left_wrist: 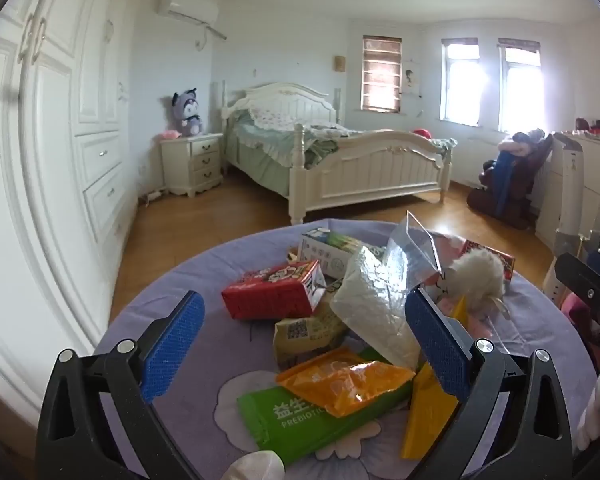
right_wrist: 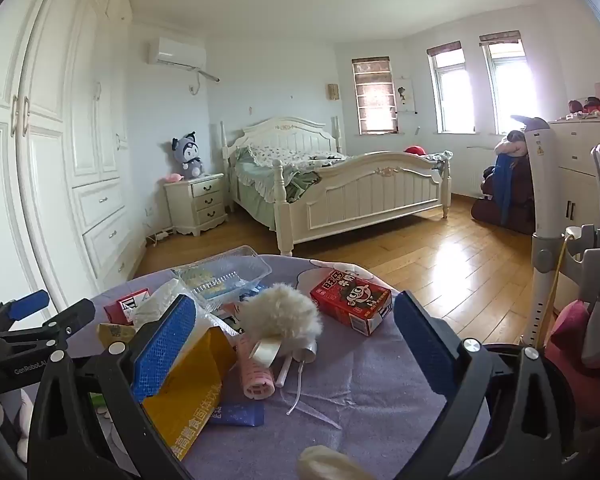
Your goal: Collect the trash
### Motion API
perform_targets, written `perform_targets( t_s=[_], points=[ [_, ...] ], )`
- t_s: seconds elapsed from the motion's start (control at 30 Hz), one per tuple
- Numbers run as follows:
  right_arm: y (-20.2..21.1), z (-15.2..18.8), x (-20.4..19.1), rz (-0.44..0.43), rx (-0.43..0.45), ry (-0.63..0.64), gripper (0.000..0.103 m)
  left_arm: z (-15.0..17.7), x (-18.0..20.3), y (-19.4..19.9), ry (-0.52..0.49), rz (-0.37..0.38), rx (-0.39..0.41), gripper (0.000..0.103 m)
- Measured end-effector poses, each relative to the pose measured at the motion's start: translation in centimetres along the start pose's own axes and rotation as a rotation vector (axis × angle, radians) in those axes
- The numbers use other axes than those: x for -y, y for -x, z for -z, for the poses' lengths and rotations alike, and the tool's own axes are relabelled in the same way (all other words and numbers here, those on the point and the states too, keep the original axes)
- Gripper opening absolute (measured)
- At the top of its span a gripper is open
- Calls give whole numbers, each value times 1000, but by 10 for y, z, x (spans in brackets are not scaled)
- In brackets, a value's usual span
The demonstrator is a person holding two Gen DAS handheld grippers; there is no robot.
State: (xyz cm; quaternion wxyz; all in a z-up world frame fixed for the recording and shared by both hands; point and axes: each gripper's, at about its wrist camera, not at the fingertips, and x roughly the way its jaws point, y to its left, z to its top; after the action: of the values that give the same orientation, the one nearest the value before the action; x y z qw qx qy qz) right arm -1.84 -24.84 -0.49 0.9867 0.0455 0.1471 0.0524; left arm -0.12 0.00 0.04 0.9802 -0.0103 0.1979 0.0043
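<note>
Left gripper (left_wrist: 304,344), right gripper (right_wrist: 294,344): jaws wide, nothing held.

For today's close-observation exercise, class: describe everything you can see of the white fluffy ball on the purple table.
The white fluffy ball is a round tuft of cream-white, shaggy, fur-like fibres lying on the purple tablecloth amid the litter. Its lower edge rests against a roll of clear tape and a pink ribbed roller. A red carton lies apart to its right, a clear plastic tray behind it. In the left wrist view the ball sits beside a clear bag. Nothing grips it.
</note>
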Motion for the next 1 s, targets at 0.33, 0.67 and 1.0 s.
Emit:
perform_targets(
  t_s=[0.33,0.67,1.0],
  points=[
    [3,0,1,0,3,2,98,3,1,6,-13,-13,7,99],
    [-3,-1,1,4,4,-16,98,-1,2,5,-15,-18,-11,99],
    [-3,-1,3,3,4,-20,98,-1,2,3,-5,-26,-21,99]
  ],
)
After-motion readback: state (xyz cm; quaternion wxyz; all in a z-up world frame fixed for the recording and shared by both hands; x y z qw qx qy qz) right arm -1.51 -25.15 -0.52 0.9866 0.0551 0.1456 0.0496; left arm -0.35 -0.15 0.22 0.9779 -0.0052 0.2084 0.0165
